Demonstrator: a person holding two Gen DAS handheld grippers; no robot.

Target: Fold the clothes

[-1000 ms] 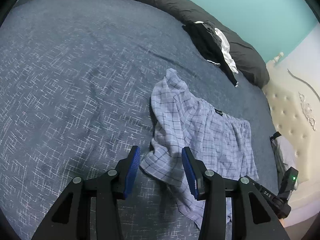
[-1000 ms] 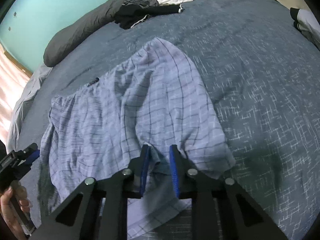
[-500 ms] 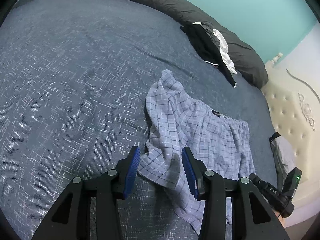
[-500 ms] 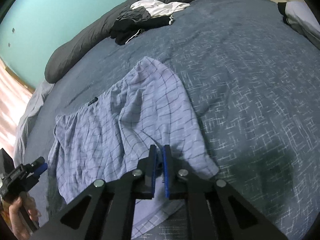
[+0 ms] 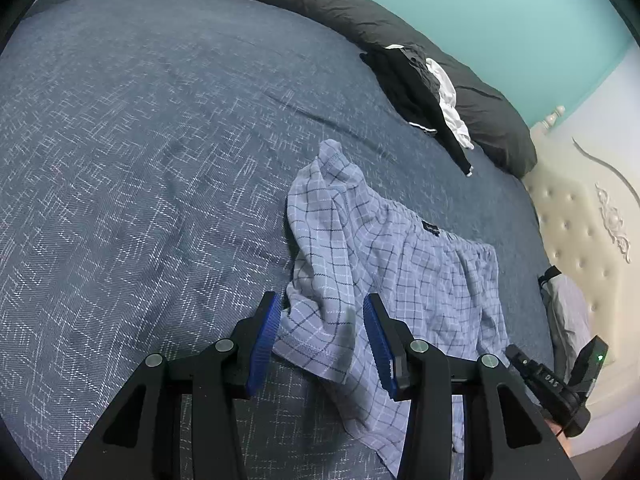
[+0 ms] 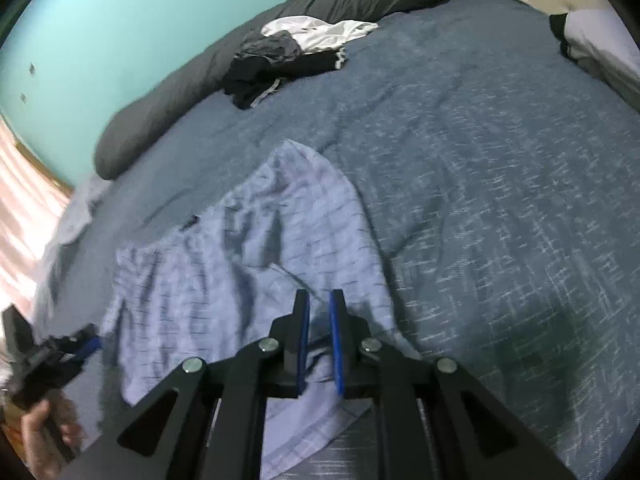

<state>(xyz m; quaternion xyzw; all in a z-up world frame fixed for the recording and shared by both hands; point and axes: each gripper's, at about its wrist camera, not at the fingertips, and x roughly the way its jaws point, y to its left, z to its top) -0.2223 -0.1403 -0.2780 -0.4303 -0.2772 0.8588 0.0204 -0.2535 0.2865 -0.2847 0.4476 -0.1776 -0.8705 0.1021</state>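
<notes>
I find the plaid boxer shorts (image 5: 384,264) lying crumpled on the blue bedspread (image 5: 140,160), waistband toward the dark bolster pillow (image 5: 472,92), one leg bunched up into a ridge.

Left gripper (image 5: 320,344): jaws stand apart, straddling a hemmed leg edge of the shorts. I see cloth between the blue pads (image 5: 262,340), but neither pad presses on it.

Right gripper (image 6: 319,340): jaws have just been closing and opened slightly again; a narrow gap remains between the pads. Cloth passes between them, yet this view is motion-blurred and I cannot tell whether the pads pinch it.

Only the left wrist view gives the plaid pattern sharply, the small dark label at the waistband, and the tufted cream headboard (image 5: 576,224). It also catches the rear of the right gripper at its lower right edge.

Only the right wrist view shows the person's hand (image 6: 44,436) gripping the left gripper's handle, at lower left.

Both views show a heap of black and white clothes (image 6: 292,60) resting against the bolster, well apart from the shorts.
</notes>
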